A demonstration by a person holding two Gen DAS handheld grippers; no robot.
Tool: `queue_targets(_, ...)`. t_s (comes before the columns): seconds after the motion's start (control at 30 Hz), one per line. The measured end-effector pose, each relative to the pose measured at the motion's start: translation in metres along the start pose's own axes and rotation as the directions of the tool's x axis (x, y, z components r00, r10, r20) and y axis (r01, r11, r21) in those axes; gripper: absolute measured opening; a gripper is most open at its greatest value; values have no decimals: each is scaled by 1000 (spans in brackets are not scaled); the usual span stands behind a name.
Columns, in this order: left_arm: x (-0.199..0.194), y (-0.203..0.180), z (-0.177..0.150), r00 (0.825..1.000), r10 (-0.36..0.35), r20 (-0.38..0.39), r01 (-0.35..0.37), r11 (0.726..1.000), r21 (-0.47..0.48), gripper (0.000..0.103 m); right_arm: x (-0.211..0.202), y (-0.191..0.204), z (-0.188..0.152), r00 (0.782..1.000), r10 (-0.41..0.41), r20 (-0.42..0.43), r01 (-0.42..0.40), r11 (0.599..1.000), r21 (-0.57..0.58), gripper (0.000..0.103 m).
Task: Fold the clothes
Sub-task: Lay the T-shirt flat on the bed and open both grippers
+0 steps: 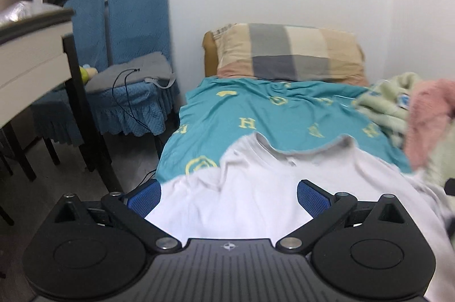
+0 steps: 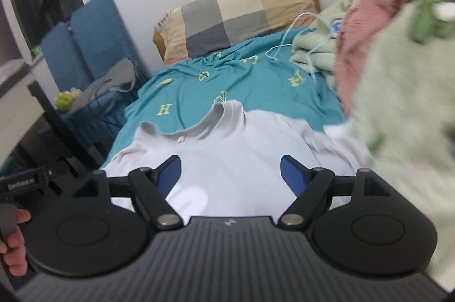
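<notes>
A white collared shirt [image 1: 256, 188] [image 2: 233, 142] lies spread on the teal bed sheet [image 1: 227, 108] [image 2: 241, 80], its collar [image 1: 298, 152] [image 2: 199, 128] pointing toward the pillow. My left gripper [image 1: 229, 196] hovers over the shirt's near part with its blue pads [image 1: 145, 199] wide apart and nothing between them. My right gripper [image 2: 231, 175] is likewise open above the shirt, its pads [image 2: 293, 177] clear of the cloth. In the right wrist view a hand [image 2: 14, 233] holds the other gripper's handle at the far left.
A checked pillow [image 1: 290, 54] [image 2: 236, 14] lies at the bed's head. A heap of pale green and pink fleece clothes [image 1: 412, 108] [image 2: 398, 60] crowds the right side. A white wire hanger [image 2: 284, 43] lies beside the heap. Blue-covered chairs [image 1: 133, 46] and a table [image 1: 34, 51] stand left.
</notes>
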State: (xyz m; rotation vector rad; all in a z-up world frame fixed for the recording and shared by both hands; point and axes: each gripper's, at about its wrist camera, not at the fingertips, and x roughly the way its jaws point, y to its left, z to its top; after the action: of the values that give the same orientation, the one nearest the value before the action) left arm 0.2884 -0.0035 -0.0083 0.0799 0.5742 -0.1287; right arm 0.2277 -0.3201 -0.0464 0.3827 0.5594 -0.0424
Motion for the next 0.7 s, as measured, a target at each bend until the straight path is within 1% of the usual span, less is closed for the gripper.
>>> queue_targets(0.17,-99,-8,-43,998,-23,53,24,1000,-18,103,-84,-13,-30,999,19,49,-20,1000,22,78)
queue_targets(0.27,-151,-11,-75,996,-40,75,45,997,-67,103,-123,-21,-43,997,18,77,-19,1000,5,78)
queue_targets(0.37,-184,-15,-100,994,-82,66,87,994,-73,103,-148,-29,-53,995,12,101,-13,1000,10,78)
queue_targets(0.43,-195,-13,-111,994,-84,66,91,990,-110,103,-152,-31,-56,995,16,98,-19,1000,22,78)
queue_targets(0.53,-198,-10,-116,995,-59,75,68,991,-119,103,-147,-28,-56,994,11,105,-13,1000,12,78)
queue_targets(0.63,-195,-9,-120,997,-32,75,40,994,-106,103,-141,-28,-59,996,5,94,-8,1000,30,73)
queue_targets(0.7,-189,-8,-124,998,-39,57,45,992,-117,103,-132,-32,-58,996,-4,86,0,999,52,70)
